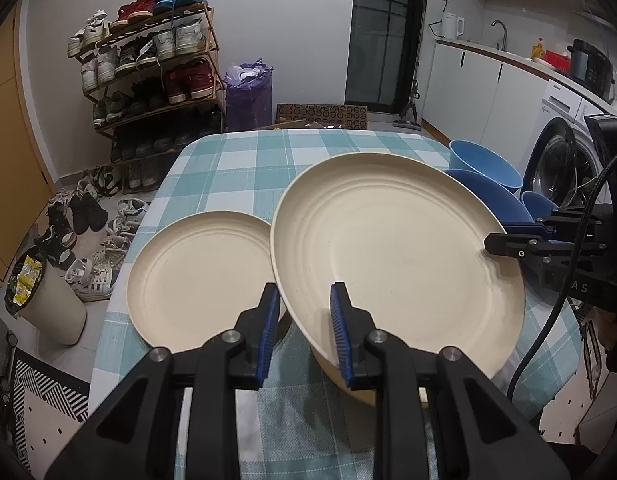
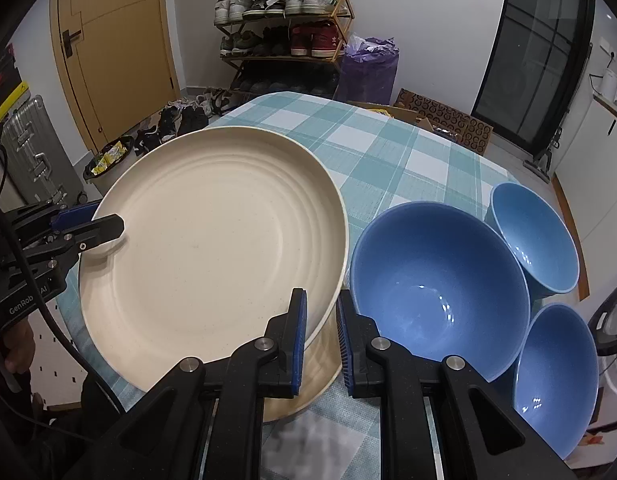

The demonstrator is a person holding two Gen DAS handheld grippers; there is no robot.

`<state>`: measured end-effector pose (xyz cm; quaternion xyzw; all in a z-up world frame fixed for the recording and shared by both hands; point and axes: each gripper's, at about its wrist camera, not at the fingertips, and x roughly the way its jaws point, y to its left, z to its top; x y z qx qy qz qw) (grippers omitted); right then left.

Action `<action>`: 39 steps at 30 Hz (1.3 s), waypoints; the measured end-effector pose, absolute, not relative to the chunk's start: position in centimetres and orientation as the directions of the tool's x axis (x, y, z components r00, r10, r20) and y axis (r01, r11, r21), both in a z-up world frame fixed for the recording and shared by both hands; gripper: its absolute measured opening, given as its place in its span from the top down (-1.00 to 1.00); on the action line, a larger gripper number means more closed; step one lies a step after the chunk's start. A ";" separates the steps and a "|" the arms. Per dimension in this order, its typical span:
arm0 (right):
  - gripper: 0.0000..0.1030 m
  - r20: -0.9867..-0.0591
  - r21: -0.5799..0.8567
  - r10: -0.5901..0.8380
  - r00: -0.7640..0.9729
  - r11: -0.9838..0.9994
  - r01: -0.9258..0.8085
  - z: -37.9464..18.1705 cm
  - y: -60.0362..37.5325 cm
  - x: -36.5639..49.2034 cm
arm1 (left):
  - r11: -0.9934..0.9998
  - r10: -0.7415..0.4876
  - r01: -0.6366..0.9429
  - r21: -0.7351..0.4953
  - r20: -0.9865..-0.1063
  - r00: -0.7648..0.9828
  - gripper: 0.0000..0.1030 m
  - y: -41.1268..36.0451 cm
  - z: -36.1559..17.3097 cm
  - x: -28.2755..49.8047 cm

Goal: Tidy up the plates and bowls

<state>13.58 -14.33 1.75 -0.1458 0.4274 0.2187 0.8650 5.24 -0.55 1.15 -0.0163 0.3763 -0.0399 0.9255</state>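
A large cream plate (image 1: pixel 396 252) is held tilted above the checked table (image 1: pixel 244 164) over another cream plate below it (image 2: pixel 308 392). My left gripper (image 1: pixel 304 320) straddles its near-left rim with the jaws around the edge. My right gripper (image 2: pixel 322 328) straddles the plate's (image 2: pixel 212 248) right rim; it also shows in the left wrist view (image 1: pixel 508 240). A smaller cream plate (image 1: pixel 200 280) lies flat on the table to the left. Three blue bowls, one large (image 2: pixel 440 284) and two small (image 2: pixel 536 236) (image 2: pixel 556 376), sit on the right.
A shoe rack (image 1: pixel 152 68) and loose shoes stand beyond the table's far left. A bin (image 1: pixel 40 300) is on the floor at left. A washing machine (image 1: pixel 564 152) and kitchen counter are at right. A suitcase (image 2: pixel 32 152) stands by the door.
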 end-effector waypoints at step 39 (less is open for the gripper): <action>0.70 -0.840 -0.071 0.191 0.508 0.889 -0.452 -3.6 -15.1 13.1 | 0.994 -0.104 0.094 -0.055 -0.726 0.680 0.54 -1.4 -3.8 5.8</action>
